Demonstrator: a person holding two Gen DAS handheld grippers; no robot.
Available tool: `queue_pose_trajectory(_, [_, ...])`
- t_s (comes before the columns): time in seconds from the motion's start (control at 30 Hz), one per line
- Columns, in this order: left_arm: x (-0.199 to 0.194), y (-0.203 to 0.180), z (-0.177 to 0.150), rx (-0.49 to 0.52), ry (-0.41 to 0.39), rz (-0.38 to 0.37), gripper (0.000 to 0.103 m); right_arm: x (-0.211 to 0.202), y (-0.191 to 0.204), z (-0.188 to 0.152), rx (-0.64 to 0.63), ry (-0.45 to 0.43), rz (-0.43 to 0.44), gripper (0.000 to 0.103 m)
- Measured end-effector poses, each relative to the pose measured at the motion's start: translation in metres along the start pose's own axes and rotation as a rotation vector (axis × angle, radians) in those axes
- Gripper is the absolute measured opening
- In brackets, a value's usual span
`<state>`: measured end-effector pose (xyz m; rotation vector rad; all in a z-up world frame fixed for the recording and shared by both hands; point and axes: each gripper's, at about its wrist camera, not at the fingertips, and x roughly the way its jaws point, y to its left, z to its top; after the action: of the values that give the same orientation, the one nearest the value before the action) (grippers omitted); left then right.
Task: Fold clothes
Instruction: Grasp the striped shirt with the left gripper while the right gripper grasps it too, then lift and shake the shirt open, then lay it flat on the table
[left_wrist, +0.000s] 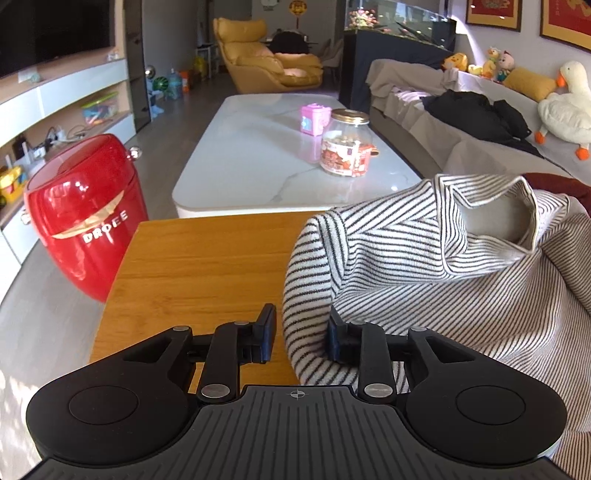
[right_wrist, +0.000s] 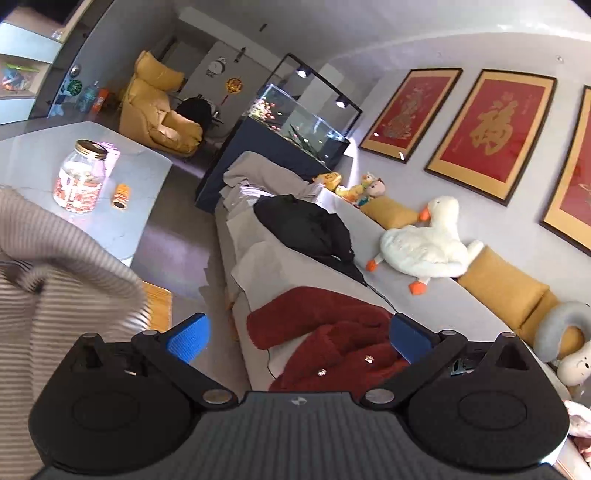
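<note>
Bunching striped shirt (left_wrist: 424, 266), collar far-right

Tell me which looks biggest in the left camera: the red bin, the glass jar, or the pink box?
Largest to smallest, as they look in the left view:
1. Red bin
2. Glass jar
3. Pink box
The bin stands nearer the camera, which makes it look even bigger. The box sits slightly farther away than the jar.

Each black hand-held gripper (left_wrist: 301, 338) (right_wrist: 298, 334) has ribbed housing, silver screws (blue finger pads).

home liv. rm | sofa (right_wrist: 295, 266) w/ plush duck (right_wrist: 424, 243) | coffee table (left_wrist: 258, 155) | fish tank (right_wrist: 295, 122)
</note>
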<state>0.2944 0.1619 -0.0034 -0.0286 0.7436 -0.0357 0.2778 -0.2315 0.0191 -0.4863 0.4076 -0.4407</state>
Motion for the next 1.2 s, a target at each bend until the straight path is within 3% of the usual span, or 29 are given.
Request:
queue_pose_trajectory(0.1, [-0.017, 0.005, 0.004, -0.040, -0.025, 0.009, 0.047, -0.011, -0.013, -0.001, 0.043, 0.005, 0.122, 0.103])
queue_pose_trajectory(0.2, [-0.037, 0.006, 0.011, -0.088, -0.059, 0.008, 0.056, -0.036, -0.010, 0.004, 0.070, -0.015, 0.360, 0.103])
queue_pose_trajectory(0.27, [-0.050, 0.005, 0.015, -0.114, -0.081, 0.003, 0.068, -0.050, -0.002, 0.009, 0.075, -0.015, 0.521, 0.103])
queue_pose_trajectory(0.33, [-0.066, -0.011, 0.010, -0.084, -0.086, -0.079, 0.076, -0.057, 0.009, 0.013, 0.100, -0.002, 0.646, 0.103])
queue_pose_trajectory(0.43, [-0.067, -0.042, -0.007, -0.071, -0.015, -0.290, 0.084, -0.059, 0.021, 0.021, 0.174, 0.041, 0.833, 0.103])
queue_pose_trajectory(0.5, [-0.068, -0.061, -0.018, -0.060, 0.031, -0.419, 0.086, -0.054, 0.026, 0.023, 0.221, 0.062, 0.872, 0.103])
queue_pose_trajectory(0.67, [-0.071, -0.057, -0.042, -0.015, 0.078, -0.437, 0.086, -0.031, 0.037, 0.011, 0.287, 0.215, 0.903, 0.103])
queue_pose_trajectory(0.77, [-0.073, -0.054, -0.057, 0.012, 0.107, -0.448, 0.087, -0.028, 0.042, -0.007, 0.267, 0.319, 0.969, 0.103])
queue_pose_trajectory(0.93, [-0.076, -0.050, -0.082, 0.057, 0.154, -0.466, 0.087, -0.073, 0.047, -0.029, 0.093, 0.313, 1.012, 0.103])
queue_pose_trajectory(1.2, [-0.099, -0.026, -0.113, 0.050, 0.207, -0.497, 0.095, -0.127, 0.025, -0.050, 0.155, 0.456, 1.207, 0.103])
